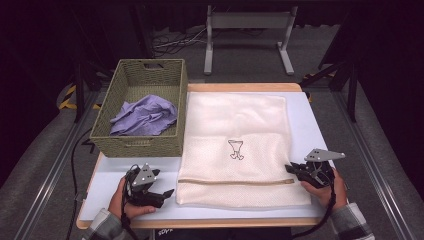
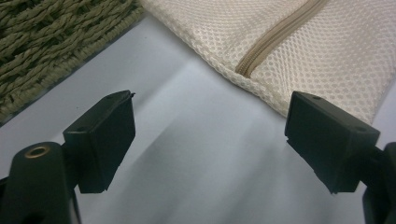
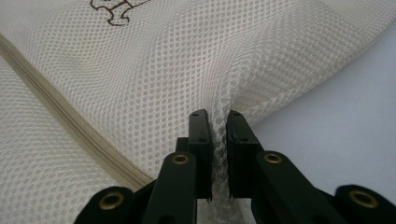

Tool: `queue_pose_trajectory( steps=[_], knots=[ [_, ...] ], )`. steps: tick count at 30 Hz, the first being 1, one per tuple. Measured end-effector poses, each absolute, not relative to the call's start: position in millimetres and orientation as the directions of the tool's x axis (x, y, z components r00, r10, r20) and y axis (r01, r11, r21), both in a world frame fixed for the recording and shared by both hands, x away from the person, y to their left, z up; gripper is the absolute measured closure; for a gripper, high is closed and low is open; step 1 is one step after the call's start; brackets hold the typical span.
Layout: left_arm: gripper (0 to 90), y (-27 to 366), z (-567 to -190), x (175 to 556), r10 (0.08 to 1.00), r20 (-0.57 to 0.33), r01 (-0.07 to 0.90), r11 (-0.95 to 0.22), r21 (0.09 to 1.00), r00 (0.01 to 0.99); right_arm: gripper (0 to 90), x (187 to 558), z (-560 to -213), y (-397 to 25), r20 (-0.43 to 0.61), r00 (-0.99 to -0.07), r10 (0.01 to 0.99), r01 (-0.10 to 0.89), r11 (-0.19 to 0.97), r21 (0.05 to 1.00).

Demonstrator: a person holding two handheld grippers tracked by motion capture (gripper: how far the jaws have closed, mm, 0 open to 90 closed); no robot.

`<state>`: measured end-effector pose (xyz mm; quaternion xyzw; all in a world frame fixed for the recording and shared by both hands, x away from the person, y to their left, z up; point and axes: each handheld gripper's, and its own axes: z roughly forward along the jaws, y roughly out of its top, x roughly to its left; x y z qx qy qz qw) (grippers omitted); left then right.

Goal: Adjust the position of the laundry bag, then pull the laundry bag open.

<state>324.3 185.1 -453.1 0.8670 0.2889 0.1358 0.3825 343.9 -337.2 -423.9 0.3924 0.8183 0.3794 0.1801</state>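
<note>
Your right gripper [image 3: 217,116]: jaws pinched on a fold of the cream mesh bag [image 3: 140,84] at its right edge, the weave puckering between them, a detail the high view leaves too small to read. Your left gripper [image 2: 210,135]: jaws wide, nothing between them, over bare table [image 2: 187,154] just short of the bag's zipper [image 2: 275,37] end. Bag: flat at table centre, small brown emblem [image 1: 236,149] mid-panel. Woven basket [image 1: 117,80]: touching the bag's left edge, holding crumpled lavender cloth [image 1: 145,116].
</note>
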Motion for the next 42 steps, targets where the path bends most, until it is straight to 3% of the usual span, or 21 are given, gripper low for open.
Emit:
queue_pose_trajectory(
  steps=[21,28,33,38,42],
  knots=[
    [19.9,182,-452,322,0.593,0.024,0.383,-0.550,0.742,0.805,82.5,342,-417,-335,0.023,-0.644,0.765,0.486,0.386,0.784],
    [29.8,171,-445,321,0.555,0.032,0.345,-0.560,0.753,0.831,82.5,338,-415,-335,0.037,-0.653,0.756,0.477,0.373,0.795],
    [31.9,163,-441,320,0.533,0.045,0.320,-0.571,0.756,0.845,82.5,338,-414,-334,0.041,-0.657,0.753,0.473,0.369,0.800],
    [48.1,155,-434,321,0.481,0.051,0.277,-0.585,0.762,0.875,82.1,337,-412,-333,0.042,-0.663,0.747,0.464,0.367,0.806],
    [52.4,145,-429,320,0.450,0.067,0.246,-0.599,0.762,0.890,82.1,336,-411,-332,0.044,-0.665,0.746,0.464,0.366,0.806]
  ],
)
